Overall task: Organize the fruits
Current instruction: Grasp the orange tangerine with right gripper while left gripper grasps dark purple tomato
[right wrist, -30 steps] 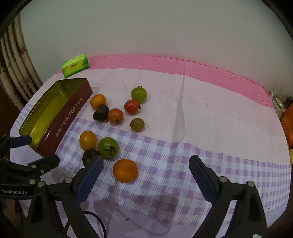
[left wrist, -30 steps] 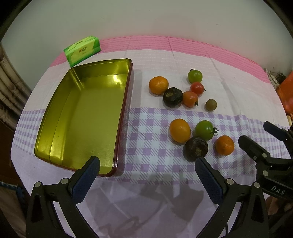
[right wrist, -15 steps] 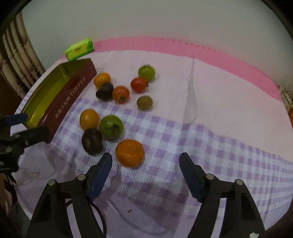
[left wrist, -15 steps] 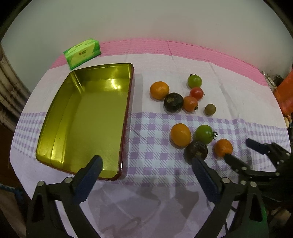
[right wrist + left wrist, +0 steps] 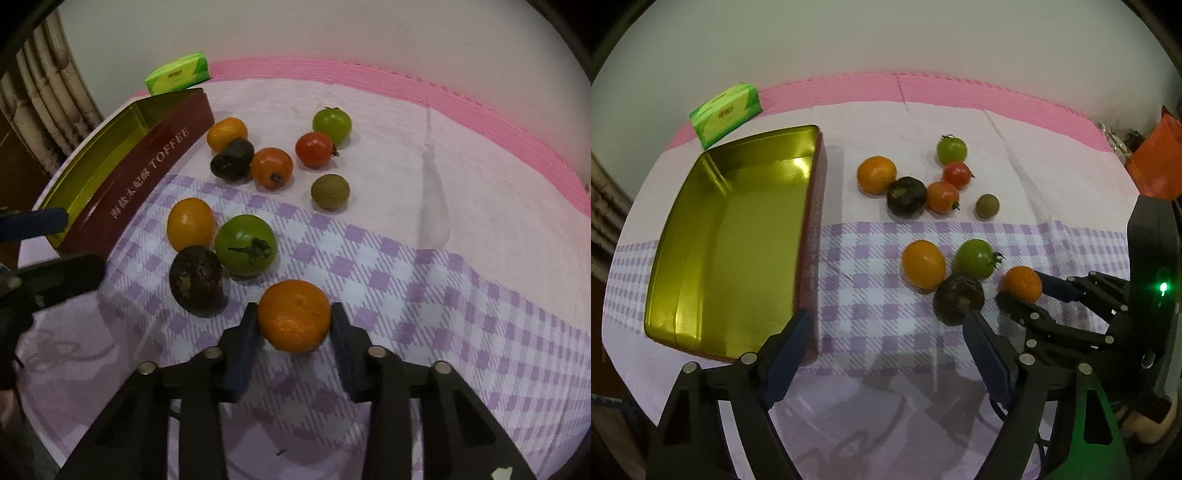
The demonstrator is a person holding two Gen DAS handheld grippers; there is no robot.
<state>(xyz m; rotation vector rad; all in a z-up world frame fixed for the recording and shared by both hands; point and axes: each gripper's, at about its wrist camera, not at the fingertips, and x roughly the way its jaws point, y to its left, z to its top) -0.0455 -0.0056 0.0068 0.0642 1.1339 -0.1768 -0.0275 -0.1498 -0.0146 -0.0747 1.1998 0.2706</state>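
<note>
Fruits lie loose on a checked cloth (image 5: pixel 461 295), and the nearest, a small orange (image 5: pixel 293 315), sits between the pads of the right gripper (image 5: pixel 294 328). Its jaws have just been closing and now press the orange on both sides at its widest part, which looks like the right place to hold it. I judge it light, firm under a slightly giving peel, and round enough to roll or squirt out if squeezed off-centre; a gentle, centred pinch should do.

Just beyond it a wrinkled dark fruit (image 5: pixel 196 280) touches a green tomato (image 5: pixel 245 244), with a smooth orange fruit (image 5: pixel 190 224) beside them. The tomato is glossy and probably soft-skinned, so it would bruise under a hard grip, and its stalk makes an uneven spot to avoid.

Farther off sits a second cluster: an orange tomato (image 5: pixel 271 167), a dark fruit (image 5: pixel 232 155), another orange (image 5: pixel 226 133), a red tomato (image 5: pixel 314 149), a green one (image 5: pixel 331 125) and a small brown round fruit (image 5: pixel 330 191) a little apart.

The left gripper (image 5: pixel 886 339) hovers with its jaws fairly wide and nothing between them, though they have just been narrowing. To its left stands an open gold-lined tin (image 5: pixel 665 266), holding no fruit, with a green tissue pack (image 5: pixel 726 112) behind it.
</note>
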